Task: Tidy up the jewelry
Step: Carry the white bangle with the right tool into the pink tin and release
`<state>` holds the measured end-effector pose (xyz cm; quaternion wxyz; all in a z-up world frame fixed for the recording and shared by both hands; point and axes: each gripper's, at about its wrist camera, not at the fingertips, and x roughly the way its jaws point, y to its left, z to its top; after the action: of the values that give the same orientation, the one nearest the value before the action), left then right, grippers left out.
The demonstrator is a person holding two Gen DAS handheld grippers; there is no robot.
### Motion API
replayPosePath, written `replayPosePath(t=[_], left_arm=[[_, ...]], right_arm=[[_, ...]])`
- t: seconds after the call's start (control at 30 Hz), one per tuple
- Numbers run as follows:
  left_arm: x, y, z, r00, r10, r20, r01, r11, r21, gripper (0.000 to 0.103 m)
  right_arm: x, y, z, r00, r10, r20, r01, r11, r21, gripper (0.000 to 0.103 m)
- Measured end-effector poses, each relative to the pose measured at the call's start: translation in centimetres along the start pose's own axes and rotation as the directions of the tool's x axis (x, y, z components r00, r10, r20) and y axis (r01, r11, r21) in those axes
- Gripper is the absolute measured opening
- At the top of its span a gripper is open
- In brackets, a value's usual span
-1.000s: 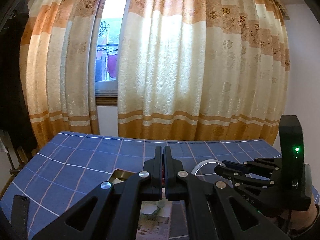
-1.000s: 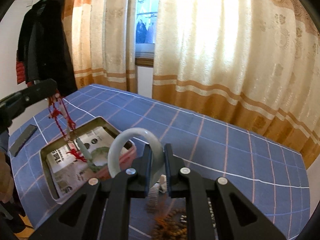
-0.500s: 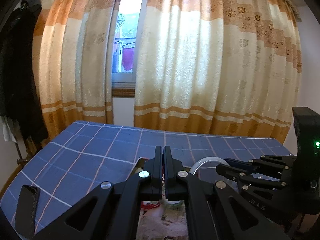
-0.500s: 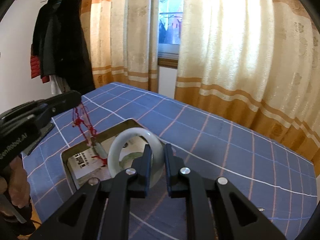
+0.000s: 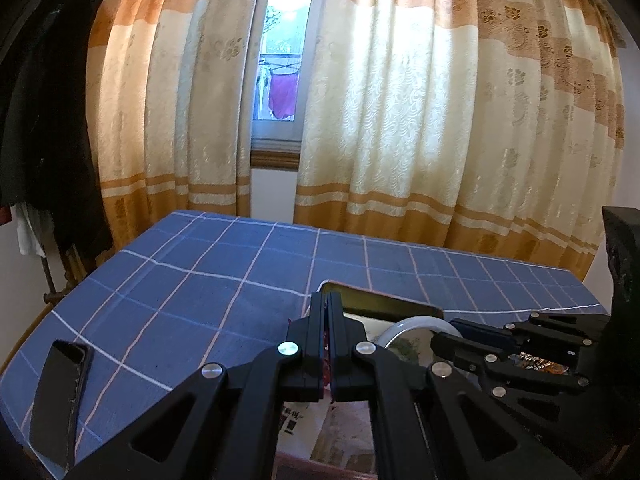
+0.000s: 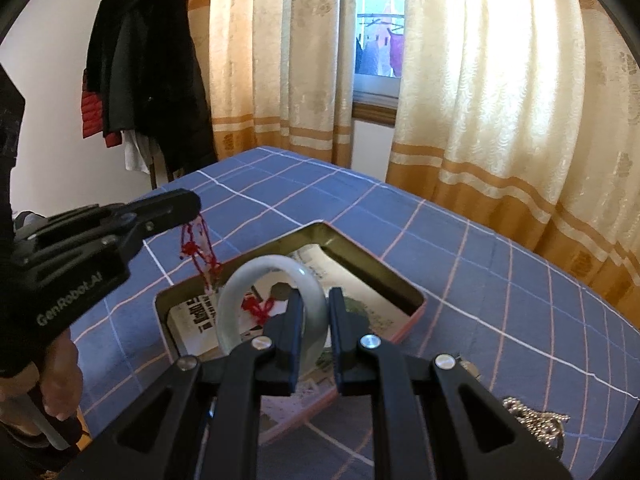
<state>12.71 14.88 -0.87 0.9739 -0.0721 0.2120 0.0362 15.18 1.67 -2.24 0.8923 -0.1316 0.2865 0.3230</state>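
Note:
My left gripper [image 5: 329,301] is shut on a red knotted cord [image 5: 327,356]. In the right wrist view that cord [image 6: 199,250] hangs from the left gripper [image 6: 191,205] down into an open tin box [image 6: 416,301], where its lower end lies on printed paper. My right gripper [image 6: 316,297] is shut on a pale jade bangle [image 6: 269,266], held upright just above the tin. In the left wrist view the right gripper [image 5: 452,326] comes in from the right with the bangle [image 5: 404,324] over the tin [image 5: 380,300].
The table has a blue checked cloth [image 5: 224,280]. A dark phone [image 5: 60,392] lies at its near left corner. A silver bead chain [image 6: 532,416] lies right of the tin. Coats [image 6: 148,64] hang at the left wall and curtains [image 5: 420,120] stand behind the table.
Both grippers have moved over the tin and come lower. The red cord's end now rests inside the tin, and the bangle has shifted from beside the tin to above it.

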Motion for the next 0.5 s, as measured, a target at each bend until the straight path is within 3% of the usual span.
replayPosePath(t=[0.5], left_arm=[[1.5,1.5,-1.8,0.997,0.014,-0.073,-0.015,1.000,-0.015,0.000]], right_arm=[[1.8,1.7,-0.7,0.999,0.033,-0.030,-0.033,0.999,0.000,0.015]])
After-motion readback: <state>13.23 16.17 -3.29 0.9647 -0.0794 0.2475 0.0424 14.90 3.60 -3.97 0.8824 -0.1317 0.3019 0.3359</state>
